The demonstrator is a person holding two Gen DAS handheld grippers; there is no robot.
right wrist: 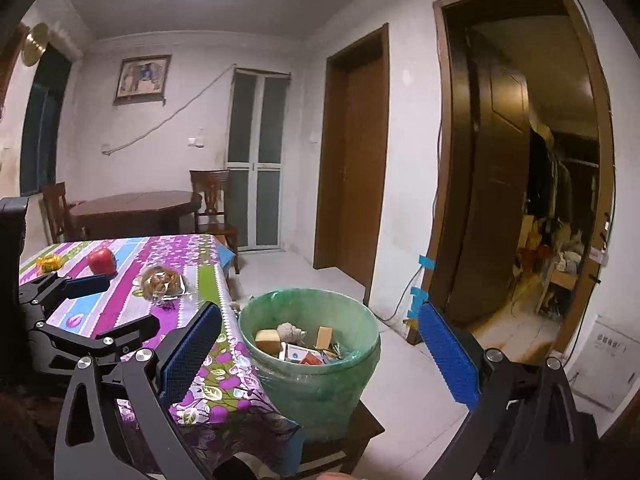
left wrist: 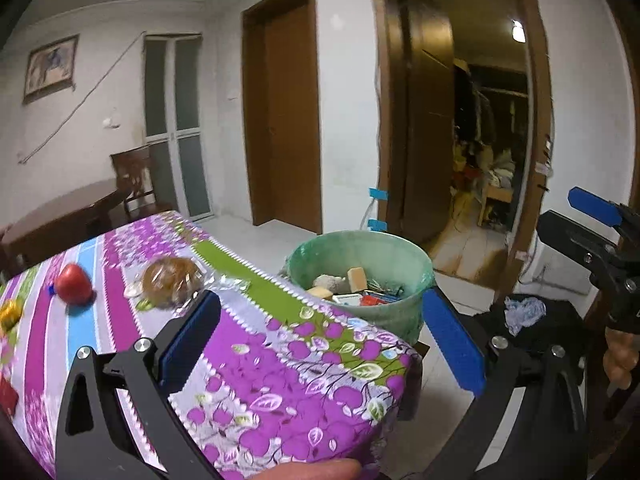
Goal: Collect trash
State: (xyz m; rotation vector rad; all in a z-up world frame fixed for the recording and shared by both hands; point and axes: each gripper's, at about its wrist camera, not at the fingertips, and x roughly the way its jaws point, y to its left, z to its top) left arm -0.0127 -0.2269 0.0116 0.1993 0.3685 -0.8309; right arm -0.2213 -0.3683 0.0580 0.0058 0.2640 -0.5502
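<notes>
Standing beside table (right wrist: 132,264), bin (right wrist: 308,344), apple (right wrist: 102,261), wrapped bun (right wrist: 162,280)

My two tools: left tool (left wrist: 320,334), right tool (right wrist: 320,354); one desk (right wrist: 192,252); one green bin (right wrist: 310,360); one red apple (right wrist: 102,261); one wrapped bun (right wrist: 162,282); one gold-foil piece (right wrist: 48,263); two wooden chairs (right wrist: 212,204).

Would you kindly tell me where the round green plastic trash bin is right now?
The round green plastic trash bin sits on a low dark stool just past the corner of the purple floral tablecloth, centre of both wrist views, in front of the open wooden doorway.
</notes>
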